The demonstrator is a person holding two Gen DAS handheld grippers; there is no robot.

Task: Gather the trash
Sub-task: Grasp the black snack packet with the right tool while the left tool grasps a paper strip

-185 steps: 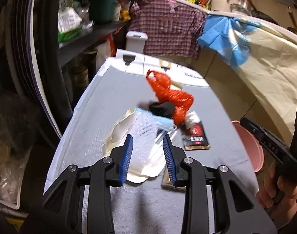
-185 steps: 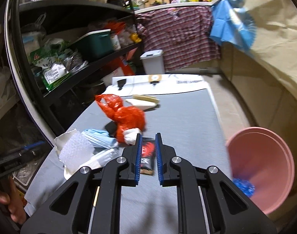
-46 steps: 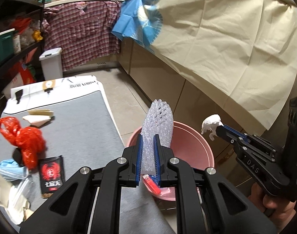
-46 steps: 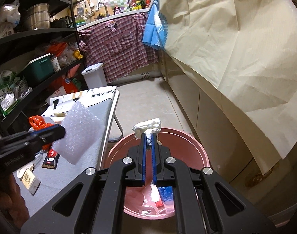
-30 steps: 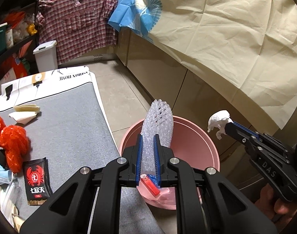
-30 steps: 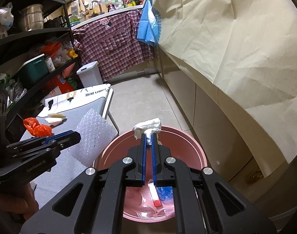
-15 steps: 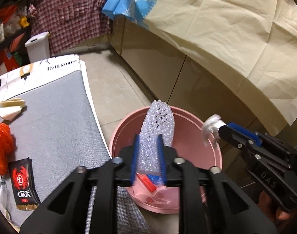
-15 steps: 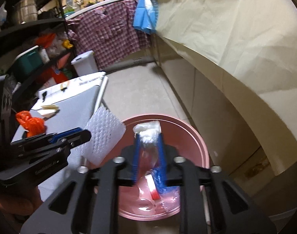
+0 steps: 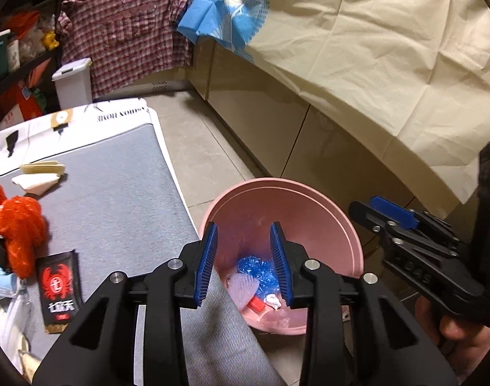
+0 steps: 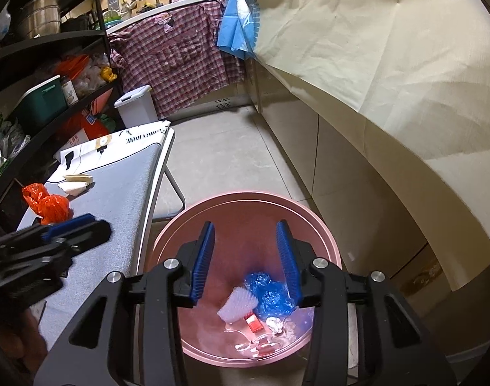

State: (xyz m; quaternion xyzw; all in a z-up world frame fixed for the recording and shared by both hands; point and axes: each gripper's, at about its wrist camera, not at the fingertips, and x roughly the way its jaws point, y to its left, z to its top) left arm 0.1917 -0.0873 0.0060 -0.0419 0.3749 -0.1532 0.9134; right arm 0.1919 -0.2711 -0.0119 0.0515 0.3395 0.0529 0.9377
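Bubble wrap (image 10: 236, 304) and tissue wad (image 10: 274, 324) lie inside pink basin (image 10: 312, 222); left gripper (image 9: 244, 259) and right gripper (image 10: 245, 257) above it, jaws released, empty.

Tiled floor (image 10: 219, 148), black shelving (image 10: 45, 45) at left, cream sheet (image 10: 389, 58) over cabinets at rt.

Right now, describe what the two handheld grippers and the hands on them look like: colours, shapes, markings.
Both the left gripper and the right gripper are matte black, with angular linkage arms, triangular cut-outs and silver pivot bolts. Each finger carries a ribbed blue pad. The right gripper's side bears faint embossed lettering, too unclear to read with certainty. The right hand on its grip is bare; no sleeve shows.
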